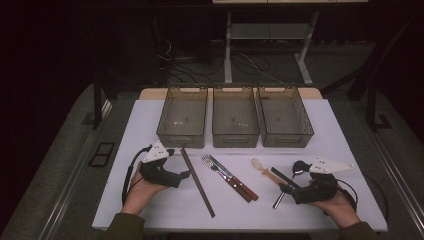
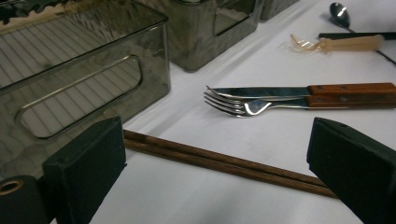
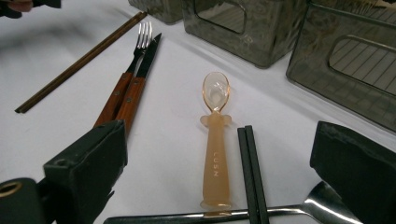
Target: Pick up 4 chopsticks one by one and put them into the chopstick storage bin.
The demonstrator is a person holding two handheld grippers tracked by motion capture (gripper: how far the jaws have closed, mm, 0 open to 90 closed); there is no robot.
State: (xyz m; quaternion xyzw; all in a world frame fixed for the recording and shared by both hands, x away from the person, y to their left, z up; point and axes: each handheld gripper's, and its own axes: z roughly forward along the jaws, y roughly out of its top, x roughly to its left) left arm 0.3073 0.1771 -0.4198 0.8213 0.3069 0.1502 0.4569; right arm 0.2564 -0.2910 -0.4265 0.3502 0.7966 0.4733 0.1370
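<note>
Cutlery lies in a row on the white table [image 1: 150,200]. From left to right: brown wooden chopsticks [image 1: 197,182], a fork [image 1: 216,167] and knife [image 1: 235,179] with wooden handles, a peach plastic spoon [image 1: 265,171], black chopsticks [image 1: 284,177] and a metal spoon [image 1: 292,172]. My left gripper [image 1: 184,176] is open just left of the brown chopsticks [image 2: 224,163], which run across between its jaws. My right gripper [image 1: 283,189] is open at the near ends of the peach spoon [image 3: 215,149], black chopsticks [image 3: 252,177] and metal spoon [image 3: 322,205]. Neither holds anything.
Three smoky see-through bins stand side by side at the back of the table: left [image 1: 182,117], middle [image 1: 235,117], right [image 1: 285,117]. All look empty. The table's front edge runs just behind both hands. Dark floor and a desk frame [image 1: 270,45] lie beyond.
</note>
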